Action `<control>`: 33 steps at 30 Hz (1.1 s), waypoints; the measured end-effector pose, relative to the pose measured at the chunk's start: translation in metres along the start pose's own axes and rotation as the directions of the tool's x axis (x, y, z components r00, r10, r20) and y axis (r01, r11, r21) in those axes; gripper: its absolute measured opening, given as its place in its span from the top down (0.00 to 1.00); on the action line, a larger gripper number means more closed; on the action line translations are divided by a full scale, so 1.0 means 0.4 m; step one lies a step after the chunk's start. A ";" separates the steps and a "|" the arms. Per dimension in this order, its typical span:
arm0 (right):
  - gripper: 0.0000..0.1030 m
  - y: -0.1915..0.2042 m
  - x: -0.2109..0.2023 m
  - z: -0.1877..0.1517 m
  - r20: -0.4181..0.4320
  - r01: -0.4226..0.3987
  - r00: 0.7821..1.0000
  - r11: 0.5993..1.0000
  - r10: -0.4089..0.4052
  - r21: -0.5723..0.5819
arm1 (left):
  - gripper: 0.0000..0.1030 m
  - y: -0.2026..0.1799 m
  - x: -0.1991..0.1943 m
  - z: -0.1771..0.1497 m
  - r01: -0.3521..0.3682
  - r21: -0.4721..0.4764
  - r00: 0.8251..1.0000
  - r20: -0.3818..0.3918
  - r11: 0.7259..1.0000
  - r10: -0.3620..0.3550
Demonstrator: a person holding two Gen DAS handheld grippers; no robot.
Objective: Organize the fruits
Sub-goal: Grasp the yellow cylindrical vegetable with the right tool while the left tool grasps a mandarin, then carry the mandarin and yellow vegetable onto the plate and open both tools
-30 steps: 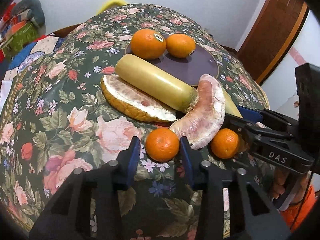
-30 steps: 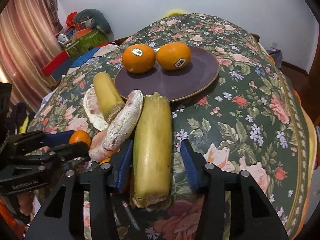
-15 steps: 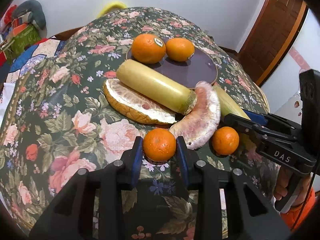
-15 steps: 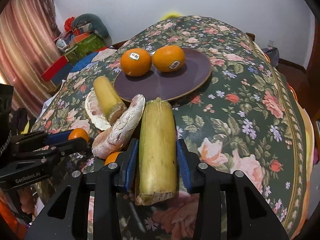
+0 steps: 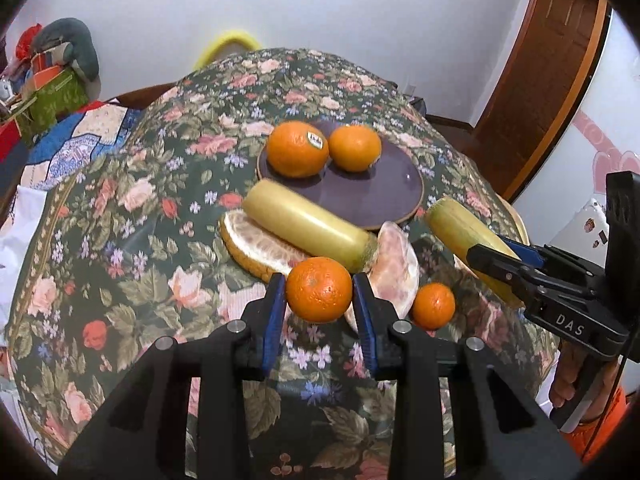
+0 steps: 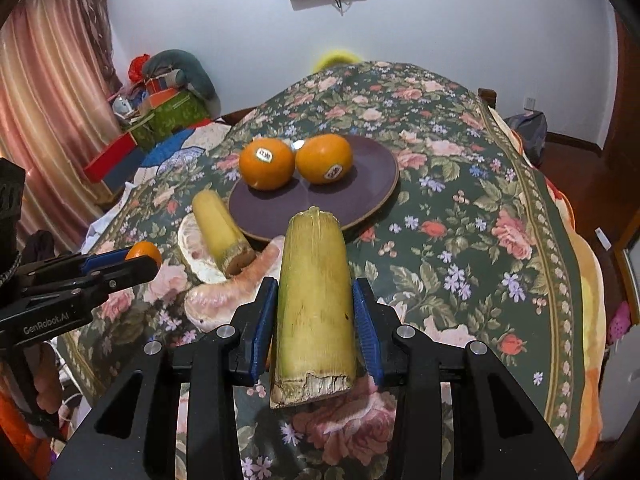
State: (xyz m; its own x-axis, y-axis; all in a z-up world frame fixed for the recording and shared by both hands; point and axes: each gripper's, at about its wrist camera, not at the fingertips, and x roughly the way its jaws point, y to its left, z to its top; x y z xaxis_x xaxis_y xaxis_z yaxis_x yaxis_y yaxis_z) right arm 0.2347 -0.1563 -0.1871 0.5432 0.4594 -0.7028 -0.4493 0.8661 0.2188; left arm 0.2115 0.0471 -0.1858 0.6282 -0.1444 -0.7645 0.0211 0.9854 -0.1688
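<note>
We have lifted both loads: left gripper (image 5: pixel 319 296) pinches a tangerine (image 5: pixel 319 294), right gripper (image 6: pixel 314 318) pinches a cane piece (image 6: pixel 314 308). The plate (image 6: pixel 362 196) lies ahead.

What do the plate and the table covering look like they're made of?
The plate looks like glazed ceramic or stoneware: dark purple, smooth, with a soft sheen, a small light glint and a paler brown rim edge. It could be melamine; the look leaves that open. The table covering looks like woven printed fabric: a matte floral pattern that drapes over the table's edges, with a finely ribbed surface showing in the pale patches.
</note>
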 end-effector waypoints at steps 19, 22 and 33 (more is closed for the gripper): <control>0.66 -0.046 0.008 0.101 0.090 0.026 0.996 1.000 -0.027 0.009 | 0.68 -0.025 0.052 0.119 0.013 0.034 0.999 0.052 0.999 -0.015; 0.66 -0.062 0.017 0.121 0.096 0.032 0.995 0.999 -0.033 0.016 | 0.68 -0.032 0.074 0.134 0.014 0.046 0.999 0.047 0.999 -0.016; 0.66 -0.119 0.066 0.193 0.112 0.059 0.992 0.998 -0.061 0.024 | 0.68 -0.043 0.165 0.185 0.023 0.061 0.999 0.025 0.998 -0.025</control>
State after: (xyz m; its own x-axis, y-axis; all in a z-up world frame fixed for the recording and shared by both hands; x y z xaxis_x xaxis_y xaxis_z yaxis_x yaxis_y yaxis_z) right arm 0.3252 -0.1701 -0.1640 0.6460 0.4245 -0.6344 -0.3991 0.8963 0.1934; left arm 0.3102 0.0271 -0.1875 0.6467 -0.1664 -0.7444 0.0829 0.9855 -0.1482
